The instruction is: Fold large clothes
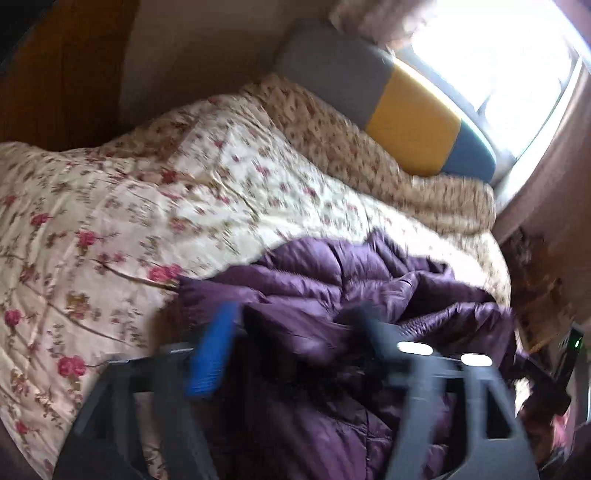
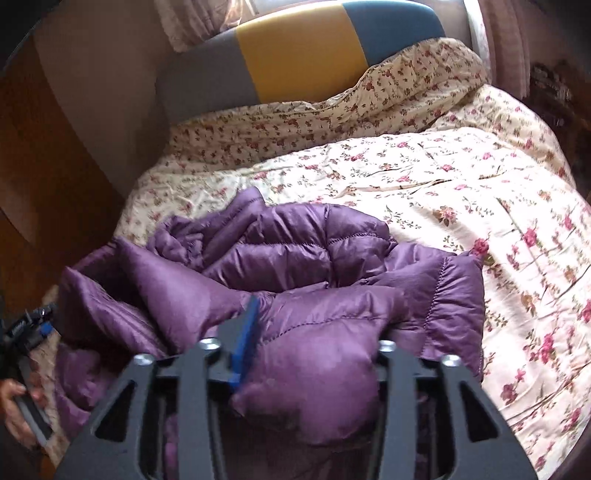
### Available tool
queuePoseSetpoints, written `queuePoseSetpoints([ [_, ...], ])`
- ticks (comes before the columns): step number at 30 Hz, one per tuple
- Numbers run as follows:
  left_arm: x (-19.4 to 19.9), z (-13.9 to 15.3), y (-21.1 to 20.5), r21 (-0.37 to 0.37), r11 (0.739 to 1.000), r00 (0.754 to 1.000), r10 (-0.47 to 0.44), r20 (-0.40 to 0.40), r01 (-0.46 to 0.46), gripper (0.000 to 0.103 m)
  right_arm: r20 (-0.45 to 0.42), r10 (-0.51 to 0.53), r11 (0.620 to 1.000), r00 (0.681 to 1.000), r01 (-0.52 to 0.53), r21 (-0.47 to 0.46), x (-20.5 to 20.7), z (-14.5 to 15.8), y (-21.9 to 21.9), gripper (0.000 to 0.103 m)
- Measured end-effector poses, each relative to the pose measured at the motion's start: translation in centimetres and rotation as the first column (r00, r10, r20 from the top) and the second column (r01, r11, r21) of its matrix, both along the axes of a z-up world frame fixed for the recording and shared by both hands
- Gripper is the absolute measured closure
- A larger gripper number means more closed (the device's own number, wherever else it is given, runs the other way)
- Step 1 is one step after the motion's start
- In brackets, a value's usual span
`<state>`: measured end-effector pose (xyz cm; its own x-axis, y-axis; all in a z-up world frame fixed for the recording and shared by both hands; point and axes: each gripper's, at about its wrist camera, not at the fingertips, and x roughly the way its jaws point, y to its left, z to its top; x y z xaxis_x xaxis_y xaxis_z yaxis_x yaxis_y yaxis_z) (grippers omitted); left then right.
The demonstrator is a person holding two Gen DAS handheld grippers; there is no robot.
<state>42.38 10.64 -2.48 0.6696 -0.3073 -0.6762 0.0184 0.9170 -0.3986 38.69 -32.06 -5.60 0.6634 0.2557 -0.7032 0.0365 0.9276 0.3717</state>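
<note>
1. Purple puffer jacket (image 2: 295,280) lies crumpled in a heap on the near part of the bed, and a padded fold of it bulges up between the fingers of my right gripper (image 2: 310,354).
2. My right gripper's jaws stand partly apart with that fold filling the gap; the blue pad (image 2: 243,343) on the left finger lies against the fabric, but the other fingertip is hidden behind the bulge, so I cannot tell whether the pads actually press on it.
3. My left gripper (image 1: 291,339) hangs over the jacket's other side, jaws wide apart; its blue pad (image 1: 212,350) sits at the jacket's left edge, beside the bedspread, and the dark finger (image 1: 373,332) is well to the right over the purple folds. This view is blurred, but I see nothing pinched between the 2 fingers.
4. In the right wrist view, the left gripper shows at the far left edge, with the person's hand (image 2: 14,410) wrapped around its handle just beside the jacket.
5. Under the jacket spreads the floral bedspread (image 2: 461,192), cream with pink blossoms, wrinkled and covering most of the bed.
6. Beyond it, a second cover with a smaller flower print (image 2: 332,110) is bunched along the head of the bed.
7. Behind that stands the headboard (image 2: 299,55) in 3 bands: grey, yellow and blue.
8. Furthest back, a bright window (image 1: 498,48) with a pale curtain (image 1: 373,18) sits above the headboard, and brown wooden panelling (image 1: 62,74) runs along the side.
</note>
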Motion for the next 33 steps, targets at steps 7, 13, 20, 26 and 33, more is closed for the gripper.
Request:
queuePoseSetpoints([
  [7,-3.3,-0.7,3.6,-0.127,0.992,1.0,0.005,-0.009,-0.006,0.021,0.06,0.004,0.996,0.998,-0.009,0.085,-2.0,2.5,-0.9,0.018],
  [13,-7.1,-3.2,3.5,-0.202,0.978,0.997,-0.057,-0.044,0.047,0.02,0.087,-0.029,0.996,0.996,0.022,0.083,-5.8,3.0,-2.4,0.004],
  [20,-9.4,-5.2,2.3,-0.282,0.956,0.991,-0.111,-0.073,0.086,0.02,-0.008,-0.063,0.994,0.998,0.064,0.087,-10.5,-0.9,-4.8,0.004],
  [26,-9.7,-6.2,1.0,-0.314,0.941,0.982,-0.161,-0.093,0.125,0.035,-0.093,-0.039,0.988,0.995,0.052,0.145,-12.2,-5.2,-4.4,0.032],
  [33,-11.7,-5.2,0.5,-0.29,0.937,0.973,-0.222,-0.065,0.195,0.069,-0.06,0.032,0.983,0.998,-0.02,0.183,-14.4,-3.4,-3.4,0.08],
])
